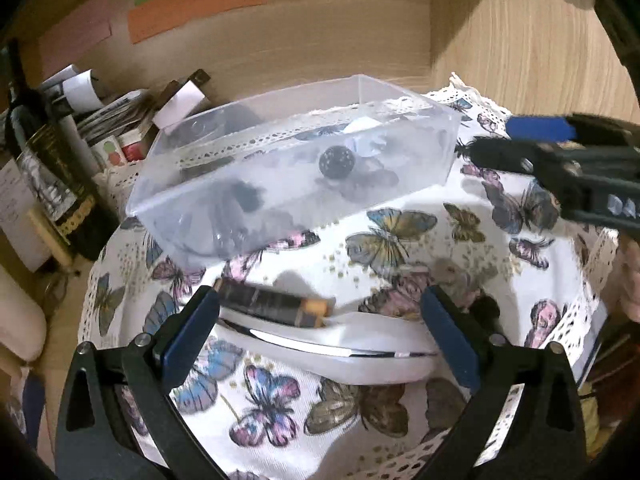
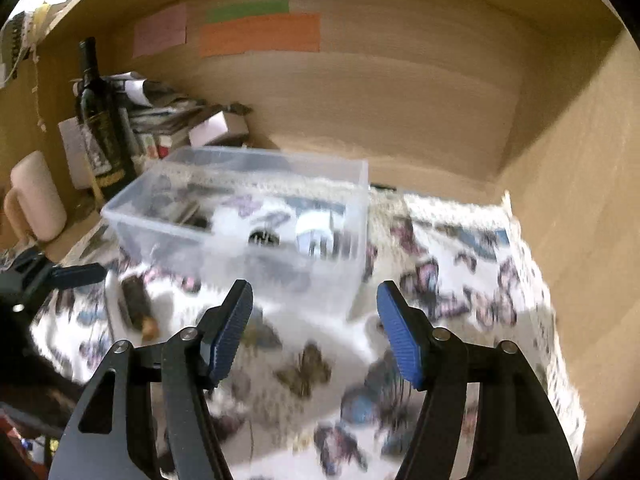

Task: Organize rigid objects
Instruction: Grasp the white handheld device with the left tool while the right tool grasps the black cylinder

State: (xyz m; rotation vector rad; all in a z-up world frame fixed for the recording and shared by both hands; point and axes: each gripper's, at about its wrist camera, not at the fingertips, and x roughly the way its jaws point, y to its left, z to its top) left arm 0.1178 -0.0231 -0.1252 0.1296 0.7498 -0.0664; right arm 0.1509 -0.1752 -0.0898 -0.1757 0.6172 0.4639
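Observation:
A clear plastic bin point(image 1: 296, 168) stands on the butterfly tablecloth point(image 1: 400, 248) and holds several dark items, among them a black perforated ball point(image 1: 337, 161). It also shows in the right wrist view point(image 2: 248, 216). My left gripper point(image 1: 320, 322) is open around a white glossy object point(image 1: 332, 350) with a dark cylinder with a tan end point(image 1: 276, 306) lying on it; the cylinder also shows in the right wrist view point(image 2: 138, 306). My right gripper point(image 2: 316, 330) is open and empty above the cloth in front of the bin. It enters the left wrist view from the right point(image 1: 560, 160).
A dark wine bottle point(image 1: 48, 160) and a pile of papers and boxes point(image 1: 120, 120) stand left of the bin. Wooden walls point(image 2: 400, 100) close the back and right side. A pink mug point(image 2: 36, 196) sits at the far left.

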